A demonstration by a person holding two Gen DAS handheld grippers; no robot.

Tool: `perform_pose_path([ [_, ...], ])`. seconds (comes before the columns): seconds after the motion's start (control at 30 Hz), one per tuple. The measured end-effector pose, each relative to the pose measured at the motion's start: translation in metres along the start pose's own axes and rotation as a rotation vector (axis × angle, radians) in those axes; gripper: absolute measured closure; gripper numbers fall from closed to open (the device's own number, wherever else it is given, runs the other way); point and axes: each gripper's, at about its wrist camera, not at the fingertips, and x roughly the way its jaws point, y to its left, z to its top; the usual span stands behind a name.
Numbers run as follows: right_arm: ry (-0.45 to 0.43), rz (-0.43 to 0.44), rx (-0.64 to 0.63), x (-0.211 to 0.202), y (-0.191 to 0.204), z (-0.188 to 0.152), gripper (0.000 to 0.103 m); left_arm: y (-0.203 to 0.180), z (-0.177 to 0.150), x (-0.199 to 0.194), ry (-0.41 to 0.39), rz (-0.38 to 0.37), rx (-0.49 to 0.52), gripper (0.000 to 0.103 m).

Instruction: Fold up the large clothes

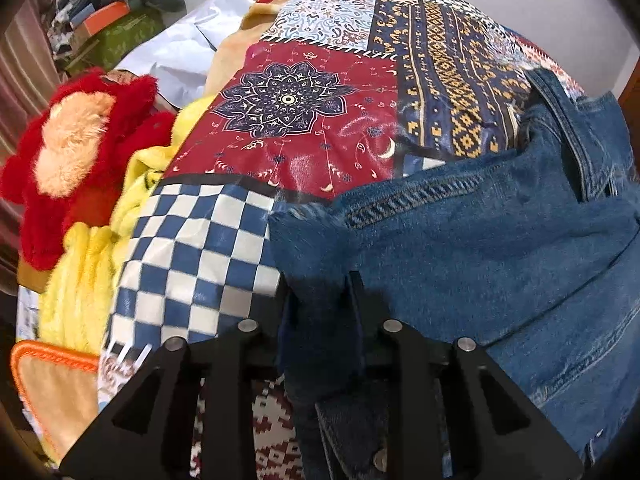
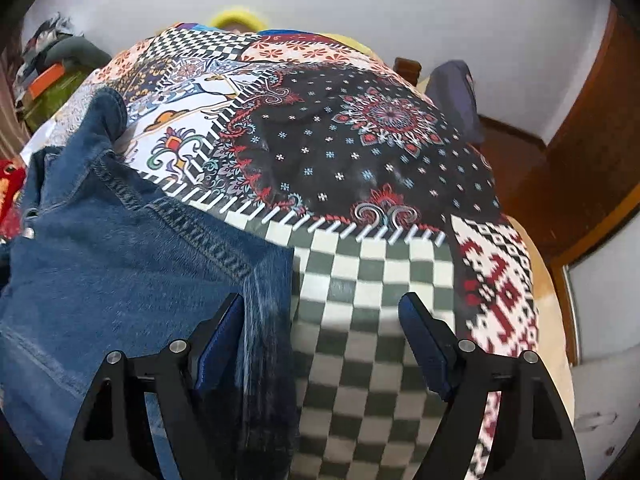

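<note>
text: none legible | boxes (image 1: 105, 20): possibly printed, too blurred

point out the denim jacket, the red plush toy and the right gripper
denim jacket (image 1: 480, 248): left wrist view, on the flat blue panel below the stitched seam
red plush toy (image 1: 80, 148): left wrist view, on its pale furry middle
right gripper (image 2: 322, 312): right wrist view, midway between its two blue-padded fingertips

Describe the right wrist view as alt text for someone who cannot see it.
The right hand-held gripper hangs open over a blue denim garment's edge, which lies on a patchwork bedspread of checks and floral medallions. White wall behind.
</note>
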Motion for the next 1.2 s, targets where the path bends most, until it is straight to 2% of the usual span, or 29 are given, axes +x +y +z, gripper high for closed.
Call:
perform_pose_path([
  [0.07,0.001,0.005,-0.010,-0.011,0.001,-0.001,0.026,-0.004,-0.006,-0.006,-0.001,0.031,0.018,0.078],
  [0.17,-0.041,0.002,-0.042,-0.046,0.005,-0.010,0.026,-0.010,-0.019,-0.024,-0.013,0.037,0.042,0.077],
  [0.37,-0.121,0.087,-0.034,-0.119,0.014,-0.030,0.026,-0.009,-0.038,-0.079,-0.077,-0.042,0.007,0.077],
  [0.47,-0.156,0.099,-0.052,-0.149,0.022,-0.040,0.026,-0.011,-0.052,-0.116,-0.131,-0.087,0.000,0.075],
  [0.6,-0.216,0.089,-0.092,-0.198,0.034,-0.070,0.025,-0.019,-0.073,-0.161,-0.202,-0.099,0.025,0.059],
  [0.67,-0.229,0.090,-0.105,-0.214,0.037,-0.083,0.024,-0.021,-0.084,-0.180,-0.234,-0.112,0.033,0.052],
  [0.8,-0.251,0.078,-0.146,-0.247,0.047,-0.119,0.022,-0.024,-0.112,-0.218,-0.287,-0.145,0.034,0.033],
  [0.87,-0.250,0.091,-0.151,-0.257,0.049,-0.135,0.017,-0.026,-0.126,-0.230,-0.301,-0.134,0.043,0.026],
  [0.93,-0.246,0.109,-0.142,-0.266,0.050,-0.153,0.017,-0.029,-0.138,-0.239,-0.309,-0.108,0.064,0.014],
  [1.03,-0.234,0.130,-0.126,-0.275,0.049,-0.180,0.017,-0.032,-0.160,-0.244,-0.307,-0.086,0.088,0.008],
  [1.2,-0.180,0.140,-0.101,-0.272,0.045,-0.217,0.017,-0.031,-0.195,-0.235,-0.242,-0.091,0.065,0.008],
])
